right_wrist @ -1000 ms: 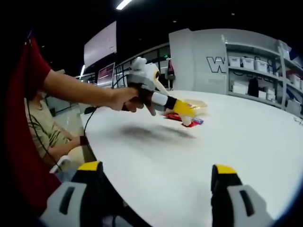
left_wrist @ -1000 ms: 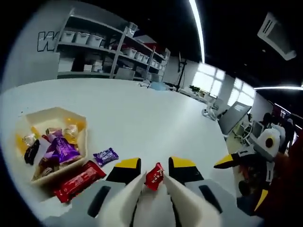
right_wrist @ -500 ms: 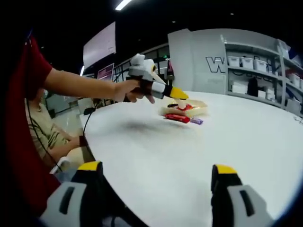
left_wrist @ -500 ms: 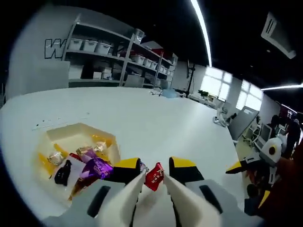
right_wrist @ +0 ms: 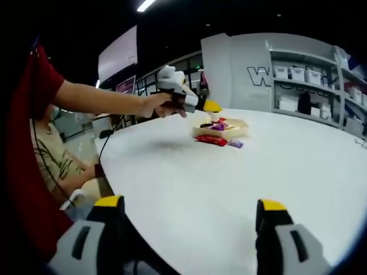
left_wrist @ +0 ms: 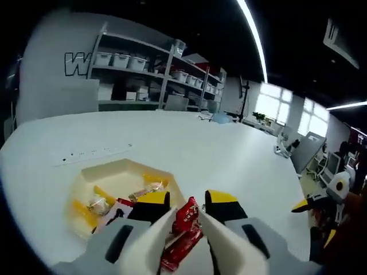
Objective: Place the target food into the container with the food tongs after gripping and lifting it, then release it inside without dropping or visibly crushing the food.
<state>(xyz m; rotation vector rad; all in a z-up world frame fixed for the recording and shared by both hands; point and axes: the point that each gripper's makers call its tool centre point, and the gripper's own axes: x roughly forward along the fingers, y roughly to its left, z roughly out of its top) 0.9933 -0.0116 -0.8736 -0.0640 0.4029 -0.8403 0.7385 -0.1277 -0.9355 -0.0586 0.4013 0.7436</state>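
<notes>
My left gripper (left_wrist: 187, 199) is shut on white food tongs (left_wrist: 153, 243), and their tips pinch a small red wrapped candy (left_wrist: 186, 215). The candy hangs above the table by the near right rim of the cream hexagonal container (left_wrist: 109, 175), which holds several wrapped sweets. In the right gripper view the left gripper (right_wrist: 200, 104) is held in a hand just above the left side of the container (right_wrist: 235, 133). My right gripper (right_wrist: 189, 215) stands open over the table's near edge with nothing between its jaws.
A long red bar wrapper (left_wrist: 181, 252) lies on the table beside the container, also seen as the red bar (right_wrist: 211, 140) with a purple candy (right_wrist: 235, 144) next to it. A seated person (right_wrist: 51, 154) is at the left. Shelves (left_wrist: 143, 74) stand behind the round white table (left_wrist: 229, 154).
The left gripper has carried the red candy away from the right gripper and up to the container. The loose red bar and purple candy now lie behind its tips. The right gripper has stayed still.
</notes>
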